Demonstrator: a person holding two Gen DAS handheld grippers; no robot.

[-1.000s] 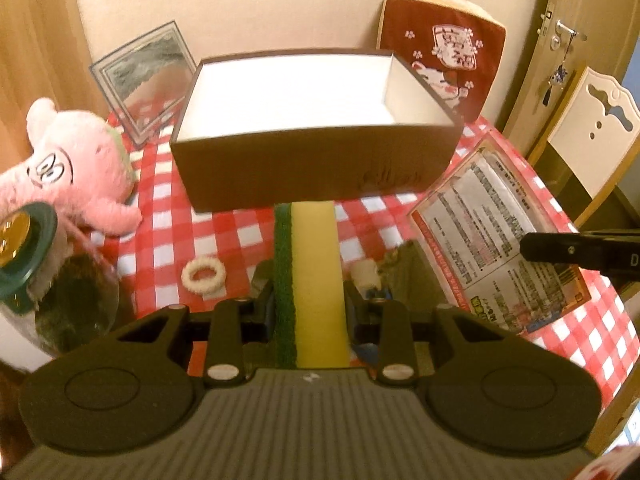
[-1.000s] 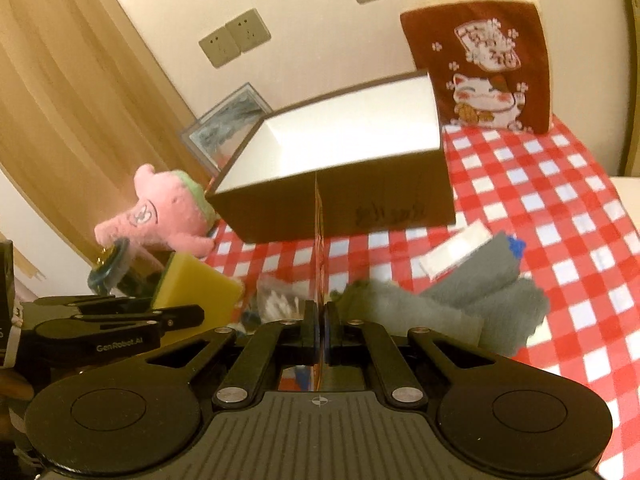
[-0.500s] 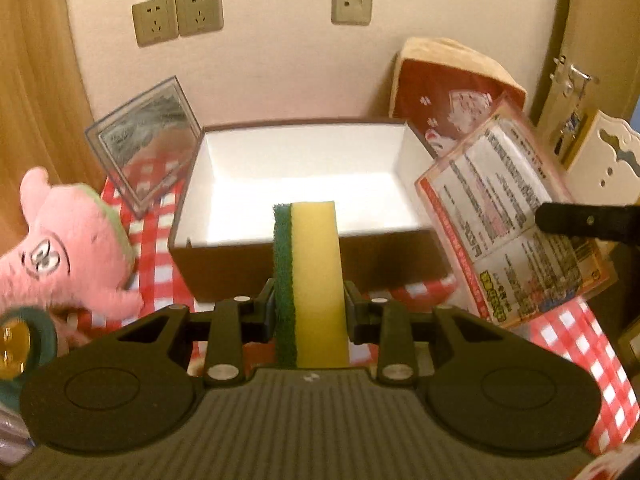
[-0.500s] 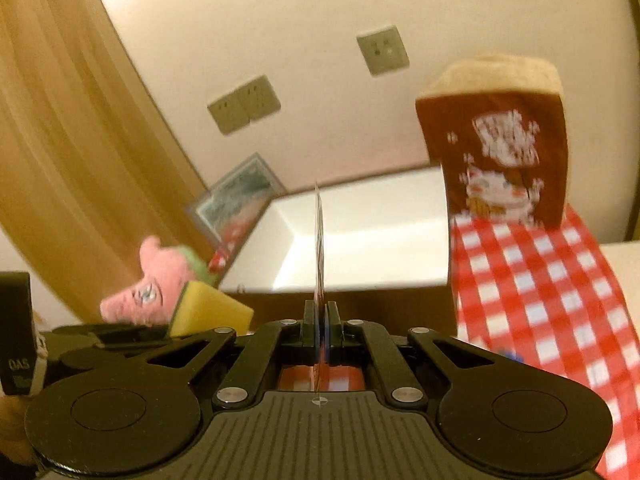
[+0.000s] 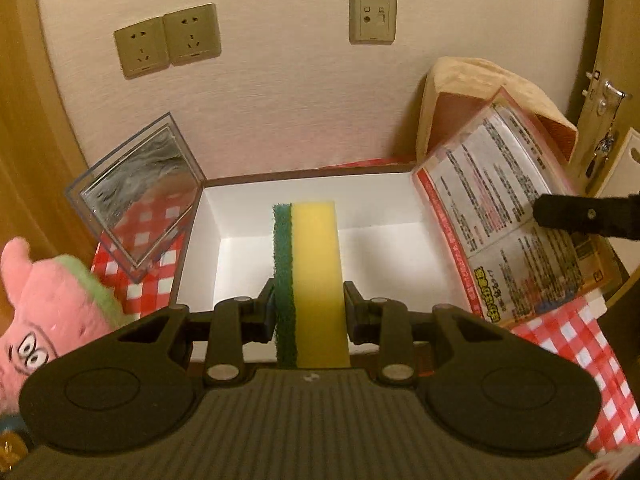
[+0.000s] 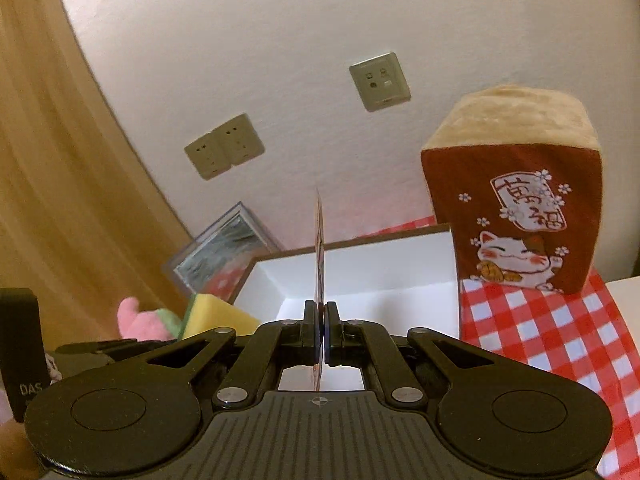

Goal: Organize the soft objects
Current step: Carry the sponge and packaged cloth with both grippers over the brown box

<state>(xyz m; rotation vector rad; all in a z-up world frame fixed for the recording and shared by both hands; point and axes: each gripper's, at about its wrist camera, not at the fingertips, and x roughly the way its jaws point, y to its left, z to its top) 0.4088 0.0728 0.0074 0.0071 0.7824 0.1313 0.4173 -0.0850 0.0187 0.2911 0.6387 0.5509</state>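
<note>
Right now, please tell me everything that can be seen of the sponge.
The sponge is a rectangular block with two layers: thick yellow foam and a thin, rough dark green scouring pad along its left face. It looks soft and dry. The left gripper is shut on its lower part, its long side pointing away from the camera, above the open white-lined box. Nothing else touches it.
</note>
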